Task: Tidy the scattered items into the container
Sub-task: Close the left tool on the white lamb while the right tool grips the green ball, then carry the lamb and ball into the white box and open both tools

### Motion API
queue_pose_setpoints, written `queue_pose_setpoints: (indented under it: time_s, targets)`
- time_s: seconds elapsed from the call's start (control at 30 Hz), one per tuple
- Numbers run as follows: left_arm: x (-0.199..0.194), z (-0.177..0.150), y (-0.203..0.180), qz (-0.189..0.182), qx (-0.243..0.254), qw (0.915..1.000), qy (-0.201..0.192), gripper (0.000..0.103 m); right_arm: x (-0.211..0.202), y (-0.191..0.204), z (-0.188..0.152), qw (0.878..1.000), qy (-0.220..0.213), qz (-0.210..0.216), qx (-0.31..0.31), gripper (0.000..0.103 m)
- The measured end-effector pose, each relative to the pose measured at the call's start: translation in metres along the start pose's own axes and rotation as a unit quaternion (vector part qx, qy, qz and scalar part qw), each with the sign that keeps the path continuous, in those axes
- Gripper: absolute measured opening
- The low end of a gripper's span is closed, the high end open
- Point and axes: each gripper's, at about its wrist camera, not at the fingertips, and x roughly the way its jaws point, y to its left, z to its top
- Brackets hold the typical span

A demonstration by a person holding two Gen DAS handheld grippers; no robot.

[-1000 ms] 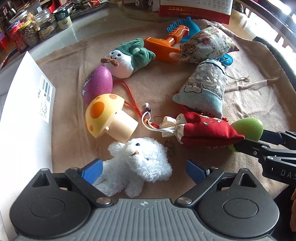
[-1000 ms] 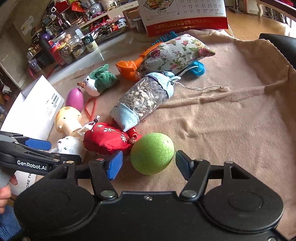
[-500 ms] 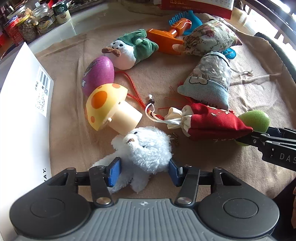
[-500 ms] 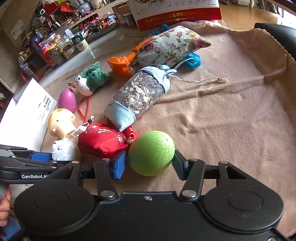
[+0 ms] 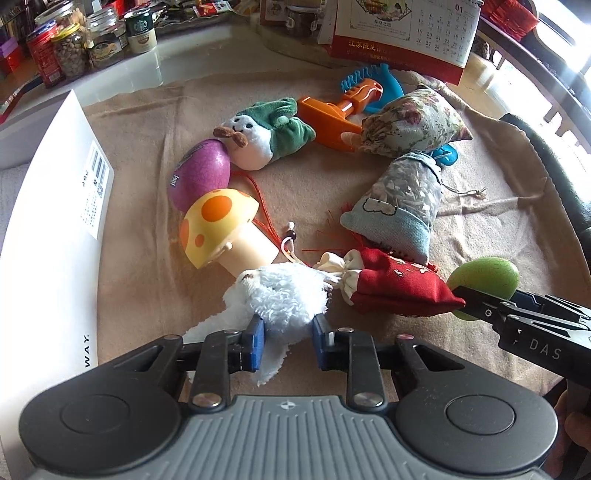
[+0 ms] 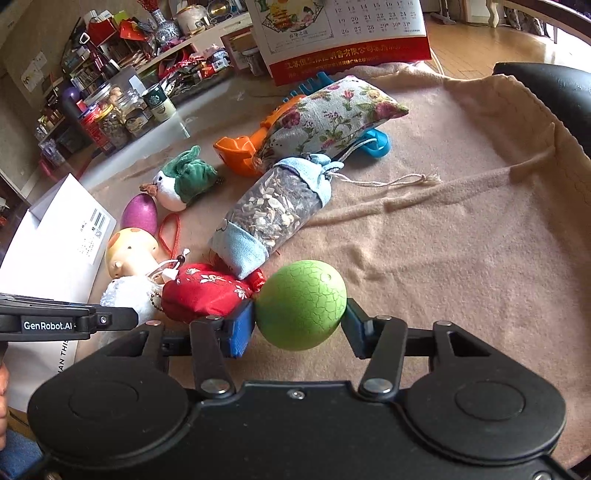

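My left gripper [image 5: 286, 341] is shut on a white plush sheep [image 5: 277, 301], squeezed between the blue pads. My right gripper [image 6: 297, 326] is shut on a green crackled ball [image 6: 301, 304], which also shows in the left wrist view [image 5: 484, 275]. A white box [image 5: 44, 258] stands at the left; it also shows in the right wrist view [image 6: 55, 240]. Beside the sheep lie a yellow mushroom toy [image 5: 221, 229] and a red drawstring pouch [image 5: 391, 284].
On the beige cloth [image 6: 461, 240] lie a purple egg [image 5: 201, 173], a green-and-white plush bird [image 5: 266, 133], an orange and blue toy rake [image 5: 347, 103], a floral sachet [image 5: 410, 125] and a mesh sachet [image 5: 402, 199]. Jars [image 5: 74, 55] and a calendar [image 5: 402, 33] stand behind.
My left gripper has closed on the white sheep and my right gripper has closed on the green ball. Both views have shifted, showing more of the room behind.
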Motion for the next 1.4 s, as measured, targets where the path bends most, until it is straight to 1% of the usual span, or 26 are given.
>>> queue_pose_setpoints:
  time_s: [0.3,0.6,0.73,0.93,1.2,1.4]
  targets:
    - [-0.029,-0.001,-0.003,0.008,0.002,0.9995,-0.032,0.024,-0.013,0.003,0.001,1.0,-0.01,-0.001,-0.014,0.052]
    - [-0.061,-0.007,0.001,0.015,0.011,0.9985,-0.051,0.024,-0.021,0.006,-0.001,1.0,-0.012,0.004,-0.018,0.052]
    - [-0.078,-0.01,0.006,0.025,0.014,0.9976,-0.062,0.024,-0.026,0.01,0.0,1.0,-0.016,0.009,-0.019,0.052]
    - [-0.108,-0.016,0.025,0.041,0.018,0.9964,-0.072,0.024,-0.037,0.019,0.003,0.999,-0.025,0.017,-0.027,0.052]
    - [-0.158,-0.008,0.056,0.066,0.032,0.9925,-0.098,0.024,-0.044,0.036,0.006,0.998,-0.031,0.03,-0.041,0.052]
    - [-0.186,-0.002,0.087,0.097,0.045,0.9881,-0.11,0.024,-0.048,0.05,0.01,0.997,-0.035,0.037,-0.054,0.052]
